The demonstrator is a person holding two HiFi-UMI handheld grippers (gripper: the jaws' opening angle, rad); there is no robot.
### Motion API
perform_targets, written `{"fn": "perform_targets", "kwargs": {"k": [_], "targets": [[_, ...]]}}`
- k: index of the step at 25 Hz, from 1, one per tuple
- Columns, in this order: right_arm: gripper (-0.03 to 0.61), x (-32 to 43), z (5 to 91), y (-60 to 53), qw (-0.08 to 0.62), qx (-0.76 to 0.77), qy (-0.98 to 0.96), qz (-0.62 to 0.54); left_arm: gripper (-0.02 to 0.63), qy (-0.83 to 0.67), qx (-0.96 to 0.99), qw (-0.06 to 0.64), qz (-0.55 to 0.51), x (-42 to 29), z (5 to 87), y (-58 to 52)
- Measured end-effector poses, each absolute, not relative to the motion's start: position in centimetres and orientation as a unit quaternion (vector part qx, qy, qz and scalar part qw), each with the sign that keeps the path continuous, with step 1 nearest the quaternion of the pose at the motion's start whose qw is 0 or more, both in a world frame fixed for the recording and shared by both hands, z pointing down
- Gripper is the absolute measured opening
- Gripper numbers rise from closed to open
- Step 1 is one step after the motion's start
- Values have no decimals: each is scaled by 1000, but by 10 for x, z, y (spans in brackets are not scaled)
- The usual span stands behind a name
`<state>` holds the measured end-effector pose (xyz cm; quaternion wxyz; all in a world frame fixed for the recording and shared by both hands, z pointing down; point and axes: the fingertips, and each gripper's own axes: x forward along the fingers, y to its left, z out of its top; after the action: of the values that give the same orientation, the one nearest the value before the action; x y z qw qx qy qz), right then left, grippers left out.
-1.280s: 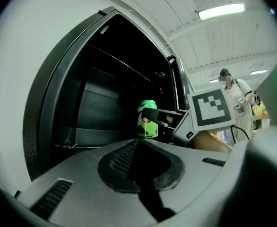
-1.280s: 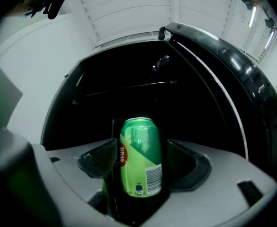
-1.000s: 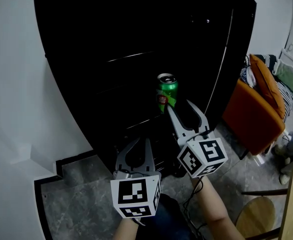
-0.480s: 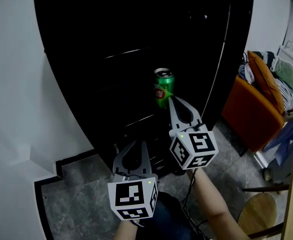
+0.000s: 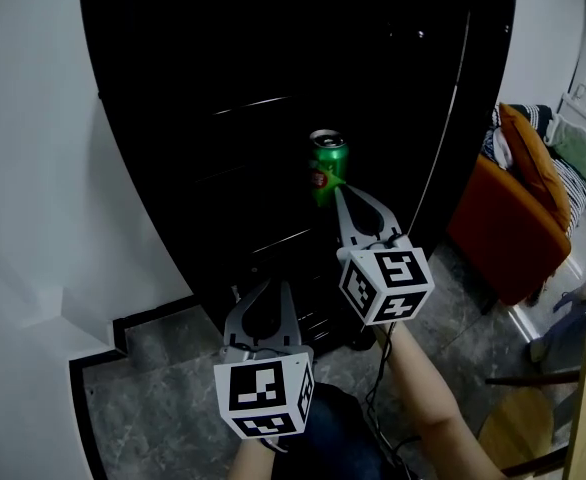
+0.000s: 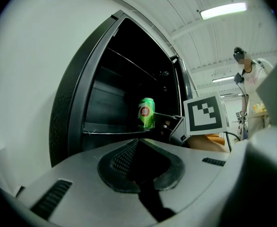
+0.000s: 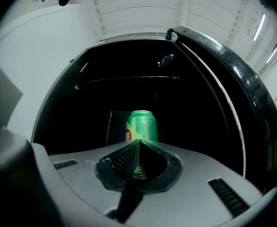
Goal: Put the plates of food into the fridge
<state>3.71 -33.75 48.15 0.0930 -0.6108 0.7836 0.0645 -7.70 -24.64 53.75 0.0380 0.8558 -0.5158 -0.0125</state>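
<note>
Head view: black fridge [image 5: 273,88] open, interior dark. Green can [image 5: 328,166] upright at shelf front edge. Right gripper [image 5: 340,193] tips together, just beside can; contact possible, can't confirm.
Left gripper view: left gripper [image 6: 137,141] jaws together, empty, well short of shelf [image 6: 110,132].
Right gripper view: jaws together, can dead ahead.

Grey left tool [image 5: 276,284] and right tool [image 5: 339,190], black-and-white marker cubes [image 5: 263,396] [image 5: 388,283]
</note>
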Motion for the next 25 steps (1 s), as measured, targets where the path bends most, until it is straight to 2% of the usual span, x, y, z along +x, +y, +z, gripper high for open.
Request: {"fn": "perform_targets", "kwargs": {"k": [9, 16, 25], "targets": [[11, 47, 480, -242, 179, -606, 772, 69, 8, -506, 862, 14, -28, -65, 532, -226], [11, 57, 499, -198, 207, -612, 762, 46, 8, -494, 869, 23, -29, -50, 541, -225], [11, 76, 492, -199, 219, -616, 756, 30, 8, -472, 881, 17, -20, -21, 531, -238]]}}
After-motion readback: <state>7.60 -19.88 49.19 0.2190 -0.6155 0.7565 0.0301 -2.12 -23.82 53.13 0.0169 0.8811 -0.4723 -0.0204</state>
